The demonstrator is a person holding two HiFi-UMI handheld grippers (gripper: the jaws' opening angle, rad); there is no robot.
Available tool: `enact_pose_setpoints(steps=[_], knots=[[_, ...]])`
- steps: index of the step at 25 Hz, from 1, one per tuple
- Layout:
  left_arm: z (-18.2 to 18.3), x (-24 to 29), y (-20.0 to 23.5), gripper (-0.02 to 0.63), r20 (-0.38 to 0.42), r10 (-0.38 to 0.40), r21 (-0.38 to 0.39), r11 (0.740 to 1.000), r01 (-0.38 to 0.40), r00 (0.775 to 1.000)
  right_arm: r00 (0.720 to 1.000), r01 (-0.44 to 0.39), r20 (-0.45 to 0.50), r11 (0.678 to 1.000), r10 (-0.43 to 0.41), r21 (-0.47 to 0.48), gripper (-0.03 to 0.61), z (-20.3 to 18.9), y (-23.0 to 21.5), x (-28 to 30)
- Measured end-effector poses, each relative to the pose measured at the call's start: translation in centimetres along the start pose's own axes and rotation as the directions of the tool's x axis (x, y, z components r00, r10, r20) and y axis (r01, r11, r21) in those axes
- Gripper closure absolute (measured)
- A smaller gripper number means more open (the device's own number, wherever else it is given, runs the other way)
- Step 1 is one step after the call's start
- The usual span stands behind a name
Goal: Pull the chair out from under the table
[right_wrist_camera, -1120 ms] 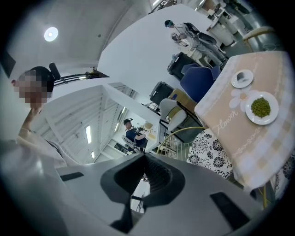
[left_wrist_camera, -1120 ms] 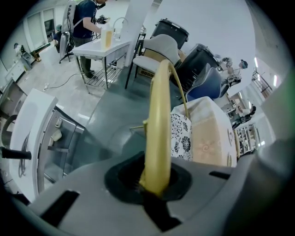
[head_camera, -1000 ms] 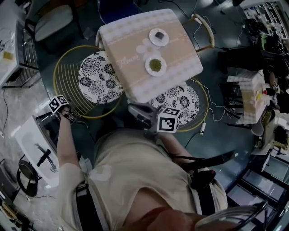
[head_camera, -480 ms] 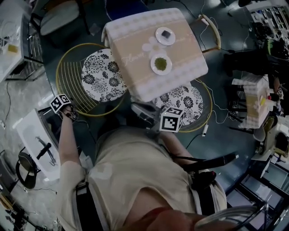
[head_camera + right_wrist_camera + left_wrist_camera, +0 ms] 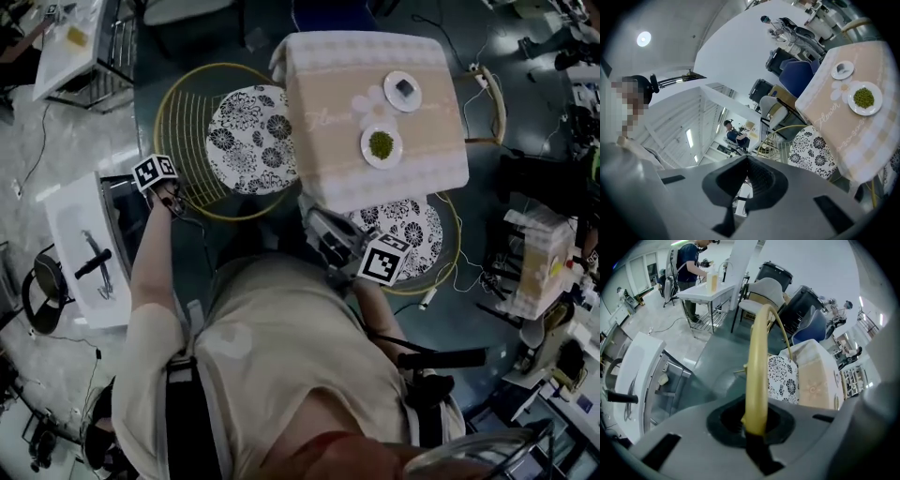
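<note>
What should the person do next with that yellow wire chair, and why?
Probably draw the left gripper back toward the person, away from the table. Its jaws are clamped on the yellow rim of the chair, and the floral cushion has its edge under the table's edge, so the chair looks not yet pulled clear.

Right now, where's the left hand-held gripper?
Head view, left side: the left hand-held gripper is clamped on the yellow chair rim, left of the table.
</note>
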State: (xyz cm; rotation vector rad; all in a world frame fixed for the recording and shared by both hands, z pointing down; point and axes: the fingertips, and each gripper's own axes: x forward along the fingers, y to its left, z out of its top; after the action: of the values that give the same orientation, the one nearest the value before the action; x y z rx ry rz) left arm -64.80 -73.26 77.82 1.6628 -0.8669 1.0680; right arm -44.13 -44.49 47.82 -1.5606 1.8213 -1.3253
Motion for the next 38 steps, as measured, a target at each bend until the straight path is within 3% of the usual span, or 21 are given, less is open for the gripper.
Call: enact_pose_setpoints(steps=[7,17,38], knots=[[0.8,-0.4,1.1,0.589,0.028,-0.012,-0.011,1.0,0.012,1.0,0.999,-0.005,-0.035,1.0,0.005,-0.016,0.569,-0.6,0.4,1.2],[-0.6,-1.2,2.1,0.589,0.012,-0.026,-0.018,1.0,0.026,1.0,0.999,-0.024,-0.044,1.0,0.023,-0.015,0.569,-0.6,1.0,2.1],[1.0,-1.6,4.8,0.588,0.013,-0.022,-0.043,0.999,0.023,1.0,0.998,-0.006,-0.057,1.0,0.006,-0.002,0.568,-0.9,-0.1,2.9]])
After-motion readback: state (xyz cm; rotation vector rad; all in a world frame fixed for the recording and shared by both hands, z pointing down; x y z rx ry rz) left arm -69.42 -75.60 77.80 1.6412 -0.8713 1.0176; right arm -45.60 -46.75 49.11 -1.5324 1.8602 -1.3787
